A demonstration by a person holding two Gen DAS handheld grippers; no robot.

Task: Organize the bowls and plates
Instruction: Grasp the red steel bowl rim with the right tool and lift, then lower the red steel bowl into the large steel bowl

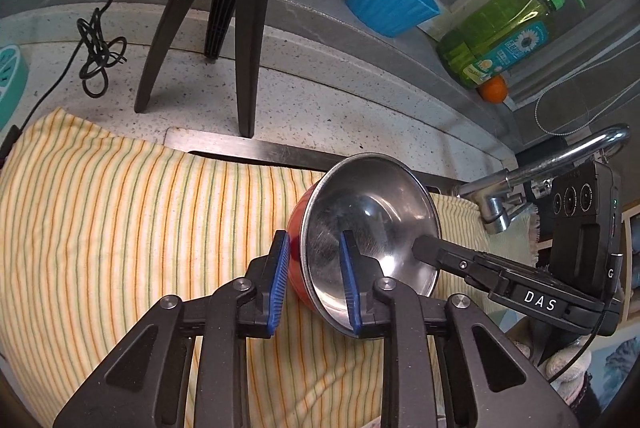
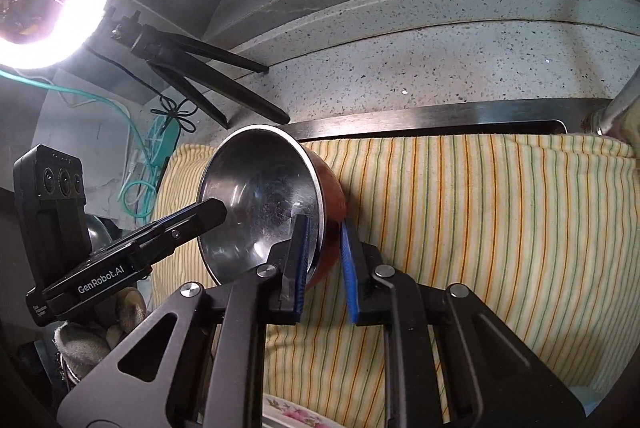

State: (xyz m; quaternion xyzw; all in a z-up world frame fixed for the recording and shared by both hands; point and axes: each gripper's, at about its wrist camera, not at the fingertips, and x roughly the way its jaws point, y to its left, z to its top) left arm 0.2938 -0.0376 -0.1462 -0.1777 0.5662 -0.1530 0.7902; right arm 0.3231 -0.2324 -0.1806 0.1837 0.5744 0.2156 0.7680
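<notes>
1. The left gripper (image 1: 314, 284) pinches the bowl's (image 1: 372, 220) rim, one blue pad inside the steel basin, one on the red outside.
2. The right gripper (image 2: 324, 260) clamps the opposite rim the same way.
3. The bowl hangs tilted between both grippers, above the striped cloth (image 1: 120, 212) on the tabletop (image 1: 320, 96).

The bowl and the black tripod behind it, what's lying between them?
In the left wrist view, between bowl and tripod: striped cloth, the steel sink rim, then bare speckled counter.
</notes>
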